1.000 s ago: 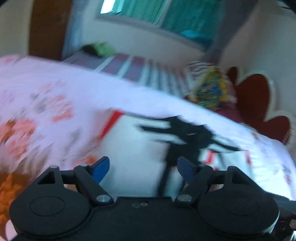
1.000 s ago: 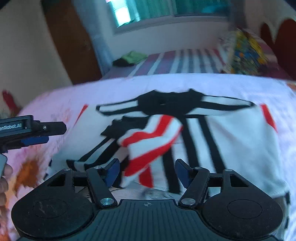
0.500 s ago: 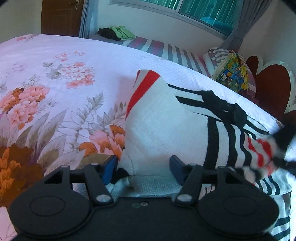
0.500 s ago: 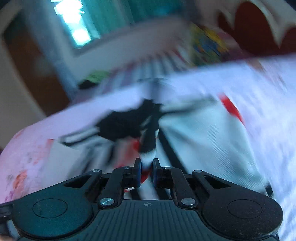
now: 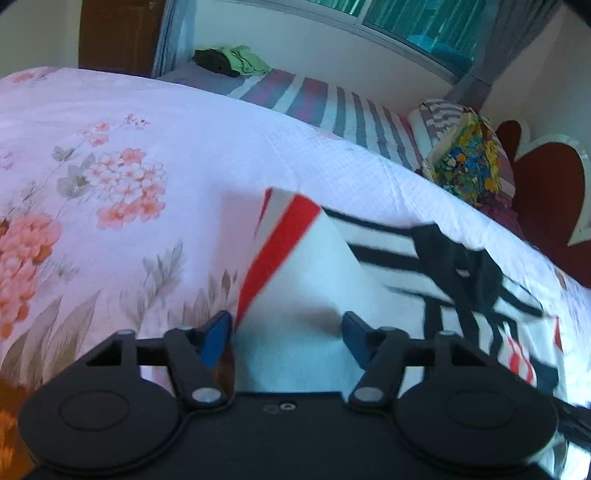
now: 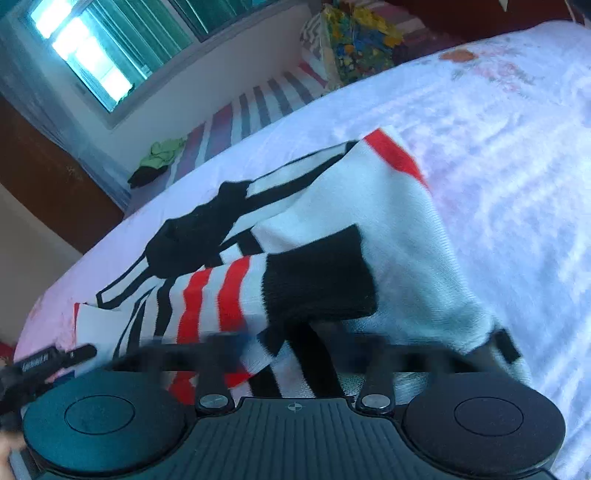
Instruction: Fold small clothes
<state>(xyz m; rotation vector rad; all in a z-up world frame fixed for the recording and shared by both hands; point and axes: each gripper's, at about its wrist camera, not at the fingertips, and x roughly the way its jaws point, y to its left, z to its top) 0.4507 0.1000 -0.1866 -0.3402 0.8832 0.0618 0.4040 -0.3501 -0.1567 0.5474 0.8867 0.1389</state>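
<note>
Half a second on, the right tongs (image 6: 295, 354) have let go of the striped sleeve they were pinching and have just been opening, their fingers now a wide blur; the left tongs (image 5: 286, 338) have just been closing a little, over the small shirt's white cloth.

From the left wrist, the left tongs stand at a middling gap, blue pads on either side of a raised fold of the shirt (image 5: 325, 295). Whether the pads press on the cloth cannot be told. The white shirt, with a red band at its edge and black stripes and collar, lies on the bed's floral bedspread (image 5: 122, 184), pink and orange blooms spreading off to the left. Beyond the bedspread runs a purple-and-white striped sheet (image 5: 317, 99) with a heap of green and dark clothes (image 5: 232, 61) at its far end. A bright patterned pillow (image 5: 465, 158) sits by a dark red, scalloped headboard (image 5: 543, 206). A window with teal curtains (image 5: 417, 26) and a brown door (image 5: 118, 33) close the room.

From the right wrist, tilted, the shirt (image 6: 391, 221) spreads across the bedspread (image 6: 517, 129), and its red-striped sleeve with a black cuff (image 6: 317, 277) is folded across the body, lying loose just ahead of the open tongs. The left tongs (image 6: 55, 362) show at the lower left edge, beside the shirt's hem. The window (image 6: 96, 55) glares at the upper left, the striped sheet (image 6: 240, 118) below it.
</note>
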